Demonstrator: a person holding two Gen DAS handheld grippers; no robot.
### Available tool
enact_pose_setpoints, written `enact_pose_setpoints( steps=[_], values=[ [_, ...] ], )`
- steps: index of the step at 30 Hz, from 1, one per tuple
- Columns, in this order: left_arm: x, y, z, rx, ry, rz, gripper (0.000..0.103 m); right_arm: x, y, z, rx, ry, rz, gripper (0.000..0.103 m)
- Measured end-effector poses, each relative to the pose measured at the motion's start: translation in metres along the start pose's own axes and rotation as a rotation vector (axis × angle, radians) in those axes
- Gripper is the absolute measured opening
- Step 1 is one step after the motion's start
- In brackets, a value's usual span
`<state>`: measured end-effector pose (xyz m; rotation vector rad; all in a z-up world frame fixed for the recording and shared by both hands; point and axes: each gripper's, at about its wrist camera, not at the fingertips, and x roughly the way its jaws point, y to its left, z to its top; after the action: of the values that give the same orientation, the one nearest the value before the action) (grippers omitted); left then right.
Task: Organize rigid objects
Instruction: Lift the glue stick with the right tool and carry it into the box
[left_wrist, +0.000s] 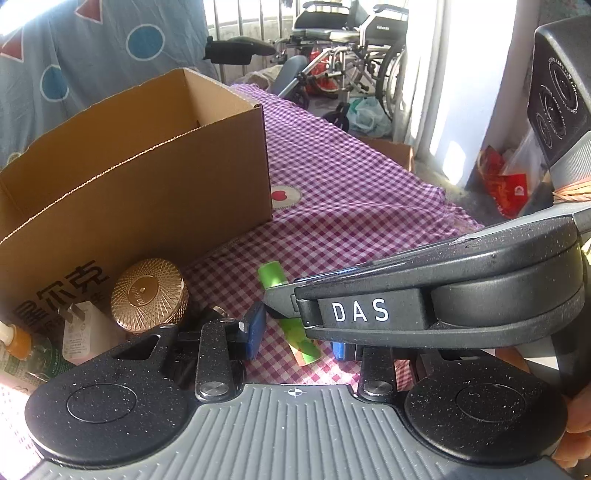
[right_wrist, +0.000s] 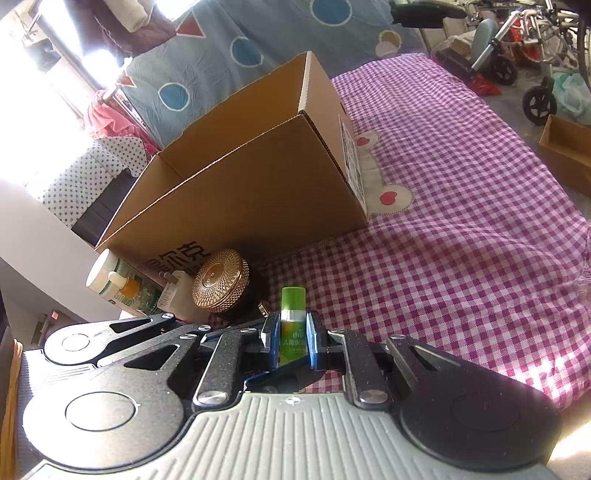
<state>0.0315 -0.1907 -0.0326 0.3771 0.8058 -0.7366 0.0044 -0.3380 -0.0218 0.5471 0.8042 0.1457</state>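
A green tube (right_wrist: 291, 328) lies on the purple checked cloth (right_wrist: 461, 229) in front of an open cardboard box (right_wrist: 258, 184). My right gripper (right_wrist: 291, 341) is shut on the green tube, blue pads on both sides. In the left wrist view the green tube (left_wrist: 275, 275) lies between my left gripper's fingers, and the right gripper (left_wrist: 424, 295) crosses over it. My left gripper (left_wrist: 297, 338) is open, its blue pads apart. A gold-lidded jar (right_wrist: 221, 282), a white plug adapter (right_wrist: 173, 290) and a green-labelled pump bottle (right_wrist: 118, 284) stand against the box front.
The gold jar (left_wrist: 149, 295), the adapter (left_wrist: 79, 332) and the bottle (left_wrist: 22, 354) sit left of my left gripper. Wheelchairs (left_wrist: 351, 55) stand beyond the bed's far end. A small cardboard box (right_wrist: 569, 155) lies on the floor to the right.
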Motion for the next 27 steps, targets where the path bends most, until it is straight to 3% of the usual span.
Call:
enact_pose_setpoints(
  steps=[10,16,21,27],
  values=[
    [-0.070,0.012,0.015,-0.004,-0.176,0.089,0.035,-0.040,0.060,0.029,-0.141,-0.131,0.068,0.016],
    [-0.104,0.052,0.038,-0.066,-0.238,0.177,0.035,-0.032,0.109,0.068,-0.247,-0.153,0.160,0.016],
    [-0.099,0.103,0.061,-0.172,-0.190,0.192,0.036,0.014,0.131,0.117,-0.276,-0.065,0.228,0.016],
    [-0.058,0.163,0.078,-0.286,-0.075,0.173,0.035,0.097,0.130,0.171,-0.228,0.114,0.241,0.016]
  ],
)
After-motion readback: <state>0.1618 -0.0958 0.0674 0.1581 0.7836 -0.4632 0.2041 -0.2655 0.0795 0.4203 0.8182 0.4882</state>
